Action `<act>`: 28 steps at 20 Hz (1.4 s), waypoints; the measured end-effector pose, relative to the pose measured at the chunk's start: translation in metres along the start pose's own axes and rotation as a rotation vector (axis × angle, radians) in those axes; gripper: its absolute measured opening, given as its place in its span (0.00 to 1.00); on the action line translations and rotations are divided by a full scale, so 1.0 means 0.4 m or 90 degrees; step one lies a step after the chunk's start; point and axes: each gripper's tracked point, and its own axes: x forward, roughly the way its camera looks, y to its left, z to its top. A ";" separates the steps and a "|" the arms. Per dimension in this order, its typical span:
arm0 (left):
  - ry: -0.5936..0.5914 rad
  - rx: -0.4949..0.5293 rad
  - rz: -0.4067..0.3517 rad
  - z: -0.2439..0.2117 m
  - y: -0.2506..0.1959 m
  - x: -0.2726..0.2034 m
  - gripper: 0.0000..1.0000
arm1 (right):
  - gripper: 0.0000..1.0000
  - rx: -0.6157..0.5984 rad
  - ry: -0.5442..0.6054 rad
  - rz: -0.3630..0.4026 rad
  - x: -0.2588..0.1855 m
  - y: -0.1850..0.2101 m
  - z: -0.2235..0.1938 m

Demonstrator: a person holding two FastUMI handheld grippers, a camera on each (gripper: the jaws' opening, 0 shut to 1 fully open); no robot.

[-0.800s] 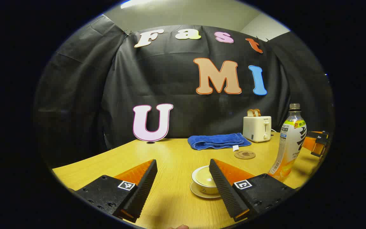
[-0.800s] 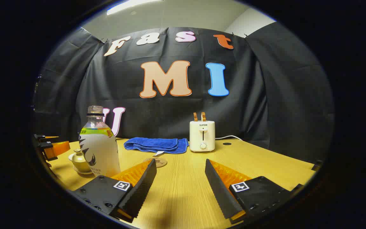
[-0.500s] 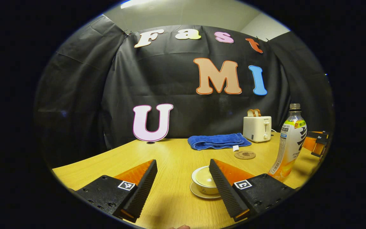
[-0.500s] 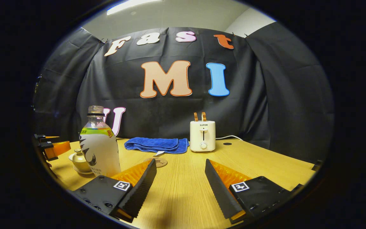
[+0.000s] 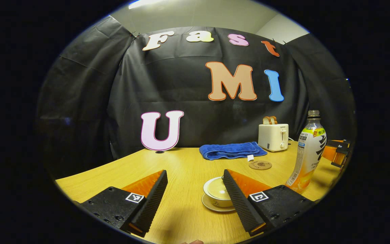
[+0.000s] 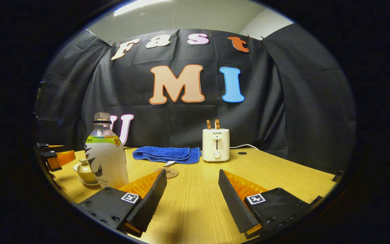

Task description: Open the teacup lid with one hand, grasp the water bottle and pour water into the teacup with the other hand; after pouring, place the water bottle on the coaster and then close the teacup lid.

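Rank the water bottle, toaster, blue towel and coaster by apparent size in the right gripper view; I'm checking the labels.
1. water bottle, though nearest the camera
2. blue towel and toaster, too alike to rank
3. coaster

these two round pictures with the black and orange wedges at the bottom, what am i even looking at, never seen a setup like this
A person holds a two-finger gripper in each hand, each with a wide-angle camera looking along its fingers. The wedges are those fingers. In the left gripper view, the left gripper is open and empty, with the lidded teacup on its saucer just ahead. In the right gripper view, the right gripper is open and empty too. On the wooden table stand a water bottle, a round coaster, a folded blue towel and a toaster.
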 end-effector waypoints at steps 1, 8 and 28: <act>0.000 0.000 0.000 0.000 0.000 0.000 0.96 | 0.94 0.000 0.000 0.000 0.000 -0.001 0.001; 0.001 0.000 0.004 0.000 0.003 0.000 0.96 | 0.94 0.000 0.000 0.000 -0.004 0.000 0.000; 0.018 -0.006 -0.030 -0.012 -0.044 0.017 0.96 | 0.94 0.001 0.001 0.001 -0.007 0.004 0.003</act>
